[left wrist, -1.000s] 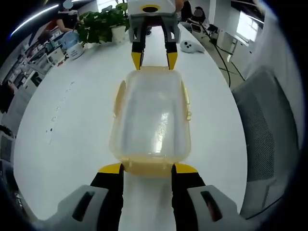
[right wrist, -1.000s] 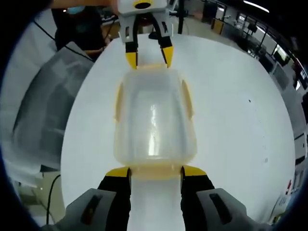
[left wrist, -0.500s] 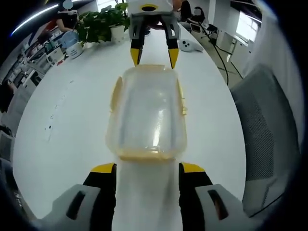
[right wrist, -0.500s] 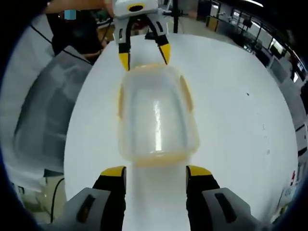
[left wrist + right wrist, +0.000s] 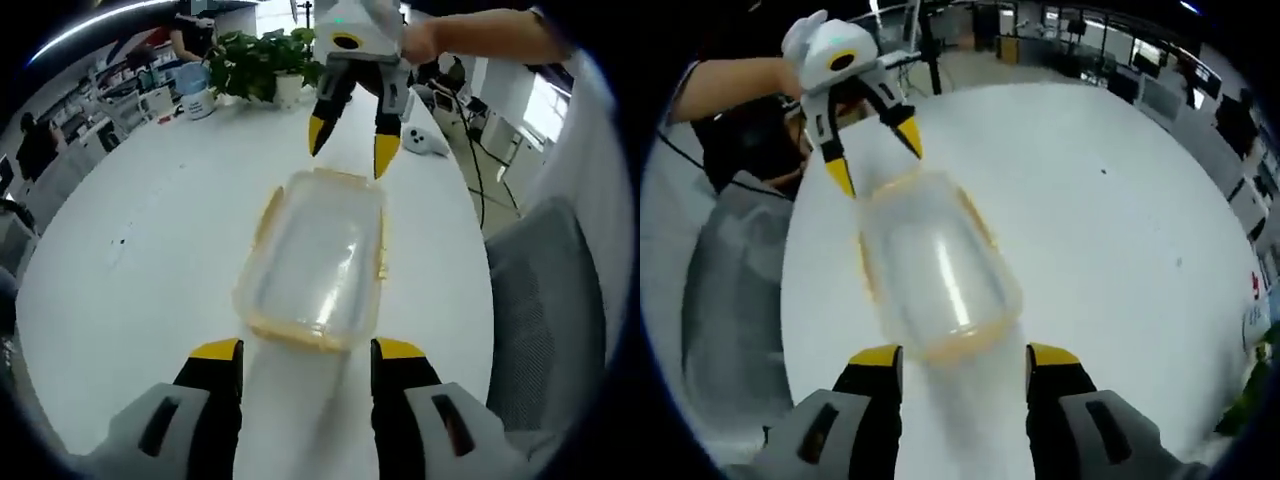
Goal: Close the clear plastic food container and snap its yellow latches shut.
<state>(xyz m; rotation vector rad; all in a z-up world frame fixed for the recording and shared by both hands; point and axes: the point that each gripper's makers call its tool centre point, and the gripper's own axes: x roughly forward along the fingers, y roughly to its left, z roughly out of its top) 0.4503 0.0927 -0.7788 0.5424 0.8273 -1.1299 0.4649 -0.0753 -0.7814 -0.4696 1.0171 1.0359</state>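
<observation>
- Clear, slightly frosted plastic makes up the food container [image 5: 315, 265], a rounded rectangle with its lid on top and yellow trim round the rim; it lies flat on the white table [image 5: 150, 240].
- Its long axis runs from one claw to the other, so each claw faces a short end of the box.
- Left gripper [image 5: 305, 350]: jaws spread apart, holding nothing, yellow tips either side of the near short end and just short of it.
- Right gripper [image 5: 965, 355]: also released and empty, tips straddling its own near end of the container [image 5: 930, 270], which looks motion-blurred in the right gripper view.
- Seen from the left gripper view, the right gripper [image 5: 350, 150] hangs above the far end, apart from the lid; neither hand seems clearly nearer.
- Yellow latches [image 5: 382, 262] run along the long sides, thin hinged flaps; whether they are snapped down I cannot tell.
- Smooth, hard, glossy plastic on a slick tabletop: I judge the box would slide under a sideways push, so pressing calls for a steadying claw.
- Far off stand a potted plant [image 5: 270, 65] and, on the right, a grey chair [image 5: 545, 300].
</observation>
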